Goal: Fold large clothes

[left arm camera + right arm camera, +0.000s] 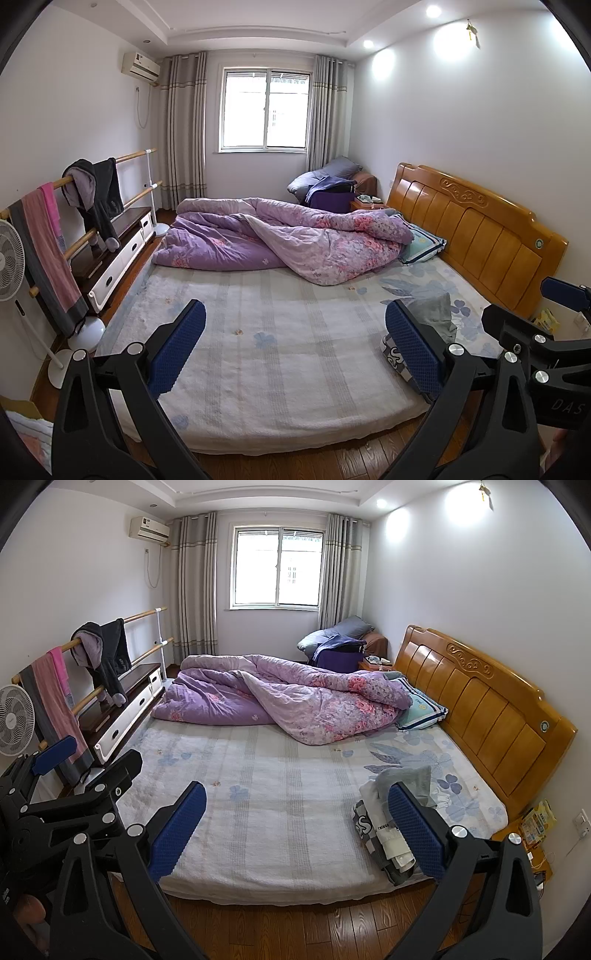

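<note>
Blue ribbed pads line both grippers, and both stand spread wide with nothing between their fingers. The left gripper (pixel 295 347) hangs over the near edge of the bed (pixel 280 369); the right gripper (pixel 297 827) hangs beside it, likewise over the near edge, and each shows at the side of the other's view. Below them runs a brown wood floor (pixel 303 926).

The clothes (pixel 388 834) lie in a small heap on the bed at about 3 o'clock from the right gripper, near the bed's near right corner: a black-and-white printed piece underneath, a white piece over it, and a grey piece (pixel 410 779) on top toward the headboard. The right gripper's right finger stands in front of the heap; whether it touches the cloth cannot be told. In the left view the same heap peeps out behind the left gripper's right finger.

The bed's cover is pale, striped, with blue flowers. Farther on, at 12 o'clock, a purple flowered quilt (pixel 280 701) lies bunched across the bed, one end over a striped pillow (pixel 424 710) that rests against the orange wooden headboard (pixel 487 701) at 2 o'clock. At 9 o'clock a white fan (pixel 14 720) stands by a rail (pixel 110 642) hung with a pink towel and dark clothing. At the far wall are a window (pixel 277 568), grey curtains and an air conditioner (pixel 149 530).
</note>
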Demonstrator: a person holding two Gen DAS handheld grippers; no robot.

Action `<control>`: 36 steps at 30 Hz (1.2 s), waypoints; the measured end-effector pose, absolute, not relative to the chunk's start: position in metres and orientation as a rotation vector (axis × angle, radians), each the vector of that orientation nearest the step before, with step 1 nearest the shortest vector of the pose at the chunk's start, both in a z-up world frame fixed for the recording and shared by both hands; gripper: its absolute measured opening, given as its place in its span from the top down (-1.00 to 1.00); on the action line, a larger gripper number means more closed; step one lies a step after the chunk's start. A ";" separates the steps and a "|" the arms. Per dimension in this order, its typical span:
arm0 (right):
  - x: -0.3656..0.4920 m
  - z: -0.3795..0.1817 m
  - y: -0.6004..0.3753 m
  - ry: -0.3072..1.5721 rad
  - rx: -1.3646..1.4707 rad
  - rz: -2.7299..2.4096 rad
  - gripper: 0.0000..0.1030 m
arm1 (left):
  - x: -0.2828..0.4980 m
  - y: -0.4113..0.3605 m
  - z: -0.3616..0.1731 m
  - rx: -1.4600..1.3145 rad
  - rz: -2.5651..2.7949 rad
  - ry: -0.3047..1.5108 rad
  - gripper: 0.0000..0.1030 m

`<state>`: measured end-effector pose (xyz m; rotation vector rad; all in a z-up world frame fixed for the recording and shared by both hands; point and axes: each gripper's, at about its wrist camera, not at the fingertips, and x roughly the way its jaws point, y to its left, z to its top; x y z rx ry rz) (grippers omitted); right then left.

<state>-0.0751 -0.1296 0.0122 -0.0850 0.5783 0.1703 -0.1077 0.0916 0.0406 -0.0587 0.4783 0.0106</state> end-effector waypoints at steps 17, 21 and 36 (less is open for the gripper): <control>-0.074 0.011 -0.129 0.584 -0.075 0.176 -0.85 | -0.104 0.098 0.042 -0.050 0.011 0.477 -0.90; -0.074 0.011 -0.129 0.585 -0.077 0.175 -0.85 | -0.104 0.100 0.042 -0.049 0.013 0.478 -0.90; -0.074 0.011 -0.127 0.590 -0.075 0.176 -0.85 | -0.103 0.103 0.042 -0.048 0.010 0.481 -0.90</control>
